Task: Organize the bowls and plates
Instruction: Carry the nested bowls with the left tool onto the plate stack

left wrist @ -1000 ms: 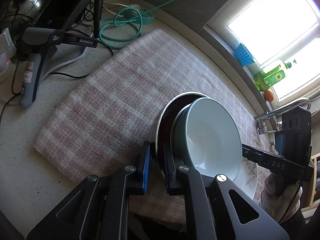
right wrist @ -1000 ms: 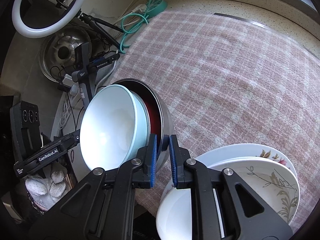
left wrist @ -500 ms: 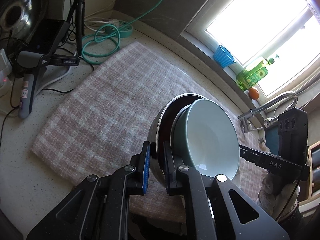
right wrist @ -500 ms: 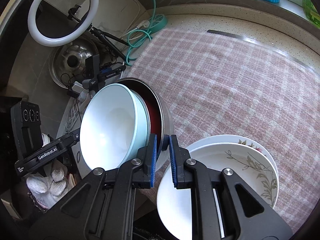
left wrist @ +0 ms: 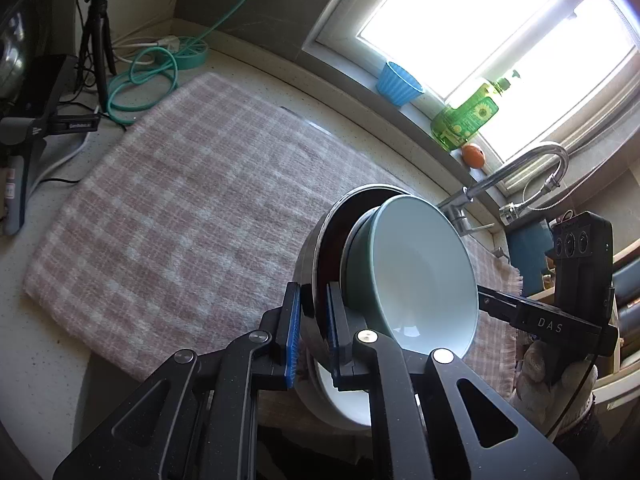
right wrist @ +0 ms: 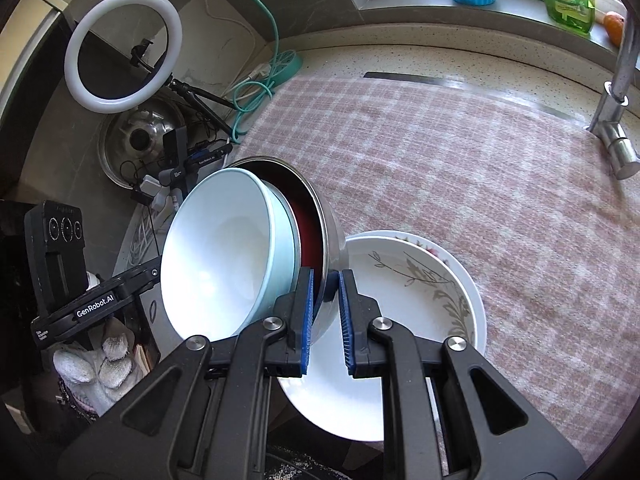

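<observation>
A stack of nested bowls is held up in the air on its side: a steel bowl (left wrist: pixel 316 248) outermost, a dark red one inside it, and a pale green bowl (left wrist: pixel 420 272) innermost. My left gripper (left wrist: pixel 310 324) is shut on the steel bowl's rim from one side. My right gripper (right wrist: pixel 324 308) is shut on the same rim (right wrist: pixel 326 240) from the opposite side. The pale bowl (right wrist: pixel 216 256) faces the right wrist camera. Below lie stacked white floral plates (right wrist: pixel 420 292), whose edge also shows under the bowls in the left wrist view (left wrist: pixel 340 404).
A pink checked cloth (left wrist: pixel 180 208) covers the counter. A faucet (right wrist: pixel 616 80) stands at the right. A blue cup (left wrist: pixel 398 84), green soap bottle (left wrist: pixel 466 116) and an orange sit on the windowsill. Teal cable (left wrist: pixel 148 80), tripod and ring light (right wrist: pixel 120 52) crowd the left corner.
Both grippers have lifted the bowl stack higher above the cloth. The floral plates now sit further below, and more of the windowsill and faucet shows.
</observation>
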Action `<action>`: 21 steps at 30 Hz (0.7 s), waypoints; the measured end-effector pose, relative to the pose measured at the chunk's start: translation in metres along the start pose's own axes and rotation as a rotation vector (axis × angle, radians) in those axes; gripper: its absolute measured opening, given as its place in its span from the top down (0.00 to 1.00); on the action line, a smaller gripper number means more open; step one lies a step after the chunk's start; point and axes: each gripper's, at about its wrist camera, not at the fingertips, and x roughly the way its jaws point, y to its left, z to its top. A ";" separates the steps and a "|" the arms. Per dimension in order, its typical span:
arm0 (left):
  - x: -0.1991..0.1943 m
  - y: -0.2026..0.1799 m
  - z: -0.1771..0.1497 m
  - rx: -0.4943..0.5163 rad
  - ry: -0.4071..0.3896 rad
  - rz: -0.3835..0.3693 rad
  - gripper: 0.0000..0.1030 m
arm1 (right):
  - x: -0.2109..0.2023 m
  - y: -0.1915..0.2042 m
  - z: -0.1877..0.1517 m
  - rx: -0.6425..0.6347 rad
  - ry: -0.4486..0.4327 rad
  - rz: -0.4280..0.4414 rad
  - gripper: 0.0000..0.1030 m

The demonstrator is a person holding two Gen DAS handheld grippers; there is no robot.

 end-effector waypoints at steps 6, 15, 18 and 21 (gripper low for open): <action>0.010 -0.021 -0.011 0.023 0.030 -0.014 0.92 | -0.014 -0.021 -0.014 0.023 0.002 -0.015 0.87; 0.026 -0.037 -0.030 0.034 0.081 -0.016 0.92 | -0.015 -0.045 -0.035 0.059 0.027 -0.030 0.87; 0.029 -0.038 -0.033 0.035 0.090 -0.012 0.92 | -0.014 -0.049 -0.041 0.066 0.035 -0.029 0.87; 0.031 -0.038 -0.034 0.032 0.097 -0.010 0.92 | -0.013 -0.052 -0.045 0.071 0.040 -0.028 0.87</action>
